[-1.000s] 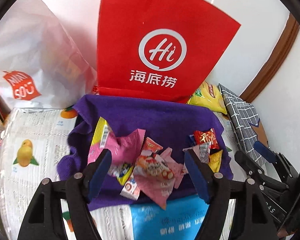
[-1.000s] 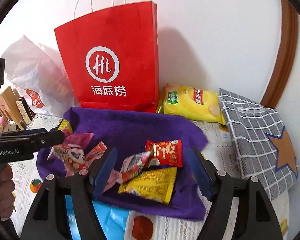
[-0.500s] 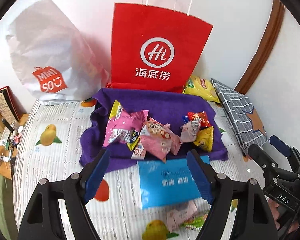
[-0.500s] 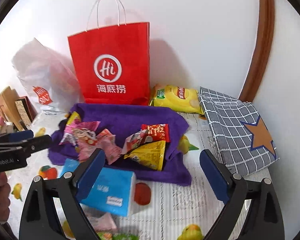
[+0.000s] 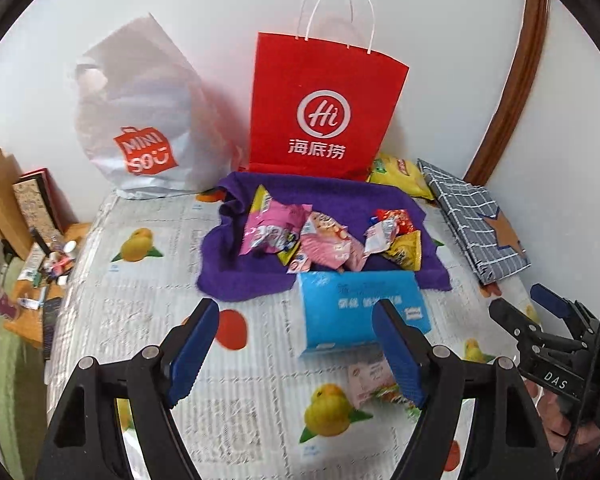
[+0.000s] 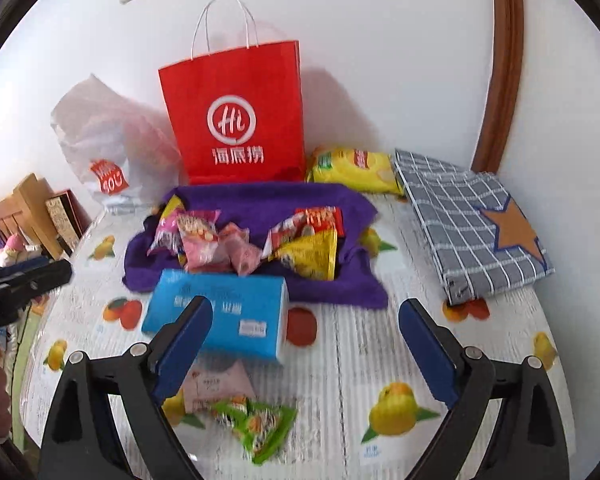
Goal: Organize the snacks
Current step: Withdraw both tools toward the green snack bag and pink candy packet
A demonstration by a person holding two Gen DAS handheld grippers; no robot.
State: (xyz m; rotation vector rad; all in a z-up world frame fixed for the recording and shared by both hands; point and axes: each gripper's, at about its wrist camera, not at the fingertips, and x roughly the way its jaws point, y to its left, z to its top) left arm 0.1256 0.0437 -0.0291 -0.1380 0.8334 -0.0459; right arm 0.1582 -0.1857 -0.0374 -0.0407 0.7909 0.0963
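Several snack packets (image 5: 324, 236) (image 6: 236, 246) lie piled on a purple cloth (image 5: 340, 196) (image 6: 268, 196) at the back middle of the table. A blue tissue pack (image 5: 360, 308) (image 6: 228, 308) lies in front of the cloth. A pink packet (image 6: 216, 388) and a green packet (image 6: 260, 424) lie nearer me. My left gripper (image 5: 296, 344) is open and empty, held back above the table. My right gripper (image 6: 304, 340) is open and empty, also held back; it shows at the right edge of the left wrist view (image 5: 540, 312).
A red paper bag (image 5: 324, 112) (image 6: 240, 116) stands against the wall behind the cloth, a white plastic bag (image 5: 140, 120) to its left. A yellow chip bag (image 6: 352, 164) and a grey checked cloth bag (image 6: 472, 216) lie at the right. Boxes and clutter sit off the left edge (image 5: 28, 216).
Both grippers have pulled back and up from the snack pile on the purple cloth. The tissue pack and the near packets have come into view. Both stayed open and empty.
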